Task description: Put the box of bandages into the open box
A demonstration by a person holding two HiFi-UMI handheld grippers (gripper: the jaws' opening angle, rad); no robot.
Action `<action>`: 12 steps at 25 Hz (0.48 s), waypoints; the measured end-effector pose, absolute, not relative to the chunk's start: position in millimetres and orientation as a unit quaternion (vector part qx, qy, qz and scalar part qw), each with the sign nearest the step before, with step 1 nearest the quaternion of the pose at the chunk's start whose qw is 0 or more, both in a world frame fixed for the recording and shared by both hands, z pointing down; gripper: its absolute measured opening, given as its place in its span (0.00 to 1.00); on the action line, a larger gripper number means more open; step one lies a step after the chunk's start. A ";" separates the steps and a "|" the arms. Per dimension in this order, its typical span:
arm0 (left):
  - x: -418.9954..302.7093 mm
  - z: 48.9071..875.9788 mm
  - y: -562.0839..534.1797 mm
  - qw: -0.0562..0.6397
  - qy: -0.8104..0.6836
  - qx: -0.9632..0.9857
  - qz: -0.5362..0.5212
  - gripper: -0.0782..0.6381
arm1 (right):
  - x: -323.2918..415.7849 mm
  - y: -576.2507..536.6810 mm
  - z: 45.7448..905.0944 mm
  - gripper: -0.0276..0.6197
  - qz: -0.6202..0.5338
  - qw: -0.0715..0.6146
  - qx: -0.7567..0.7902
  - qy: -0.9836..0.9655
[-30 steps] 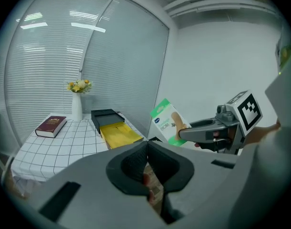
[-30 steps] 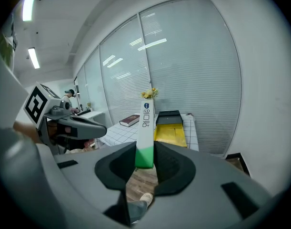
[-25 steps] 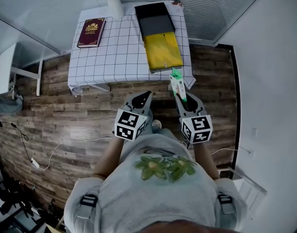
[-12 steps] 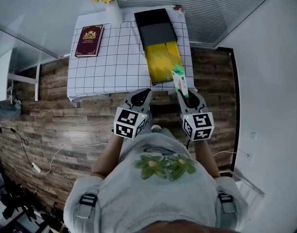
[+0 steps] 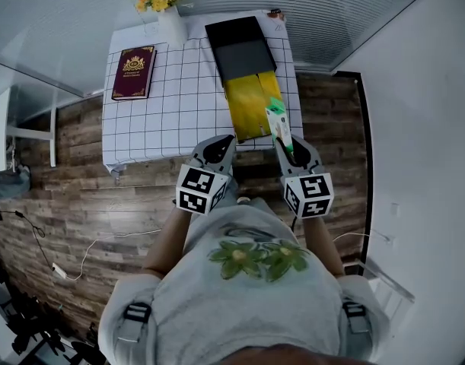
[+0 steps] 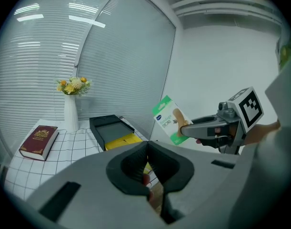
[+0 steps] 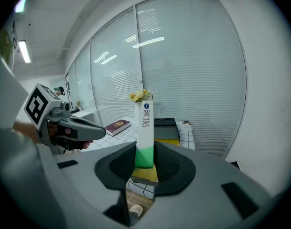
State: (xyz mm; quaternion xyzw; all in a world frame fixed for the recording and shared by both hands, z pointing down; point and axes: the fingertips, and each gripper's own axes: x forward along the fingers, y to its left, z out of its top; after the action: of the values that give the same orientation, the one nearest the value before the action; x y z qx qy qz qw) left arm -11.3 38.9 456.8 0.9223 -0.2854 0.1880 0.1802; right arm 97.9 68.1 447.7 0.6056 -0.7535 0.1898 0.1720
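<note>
The person has stepped closer to the table (image 5: 141, 120). The right gripper (image 5: 286, 140) has carried the box of bandages (image 5: 278, 125) forward. Before, it hung over the floor by the table's corner. Now it seems to hang over the near end of the open box (image 5: 247, 101), by its yellow part. The left gripper (image 5: 222, 142) has moved up too, and its tip now reaches the table's edge.

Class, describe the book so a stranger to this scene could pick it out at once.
Find the table under a white, black-gridded cloth. At its far left, beside the vase of flowers, lies the book. It alone is dark red, closed flat with a gold emblem on its cover, unlike the black-and-yellow open box at the right.
</note>
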 end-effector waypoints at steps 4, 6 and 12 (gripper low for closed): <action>-12.9 457.9 23.1 0.185 -0.278 0.924 0.187 0.12 | 95.2 54.7 446.5 0.18 0.193 0.175 0.610 -0.748; -13.9 459.2 14.7 0.187 -0.275 0.924 0.187 0.12 | 95.0 47.9 447.2 0.18 0.195 0.177 0.613 -0.745; -17.0 466.6 -7.3 0.191 -0.259 0.927 0.193 0.12 | 89.0 27.3 456.5 0.18 0.204 0.186 0.620 -0.735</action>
State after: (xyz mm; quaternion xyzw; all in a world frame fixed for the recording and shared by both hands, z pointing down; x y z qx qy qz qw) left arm -17.0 -7.3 466.6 0.9268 -0.2592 0.1934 0.1912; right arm 89.0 27.3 456.5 0.6196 -0.7349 0.2036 0.1860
